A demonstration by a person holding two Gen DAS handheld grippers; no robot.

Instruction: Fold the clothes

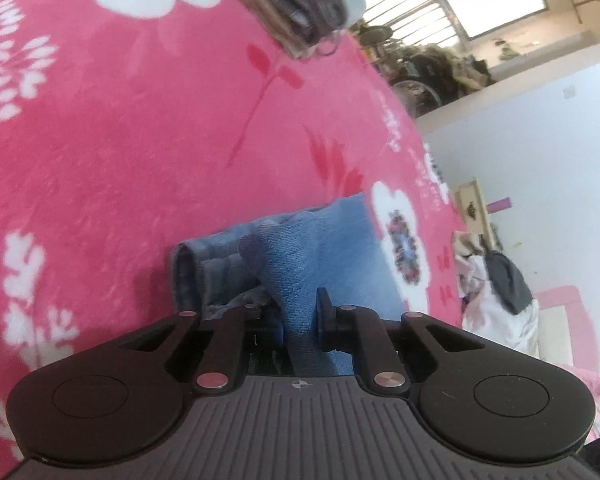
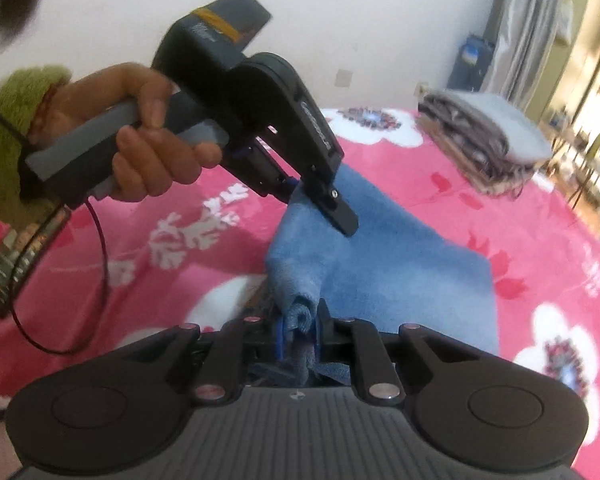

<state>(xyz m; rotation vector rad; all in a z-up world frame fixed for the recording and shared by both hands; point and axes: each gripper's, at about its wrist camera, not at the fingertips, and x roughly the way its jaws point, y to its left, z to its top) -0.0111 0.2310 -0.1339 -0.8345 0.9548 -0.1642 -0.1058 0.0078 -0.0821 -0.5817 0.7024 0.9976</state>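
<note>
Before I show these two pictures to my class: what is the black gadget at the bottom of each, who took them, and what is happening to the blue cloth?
No robot here: a person holds a handheld gripper in each hand, each carrying a camera that looks along its two fingers. One picture is from the left gripper, the other from the right gripper, which also shows the person's hand holding the left one. A blue cloth lies on a pink flowered blanket. Both grippers are shut on the cloth's edge. A folded grey stack sits farther back.

Two close wrist views, sharing blue cloth [image 1: 332, 248].
</note>
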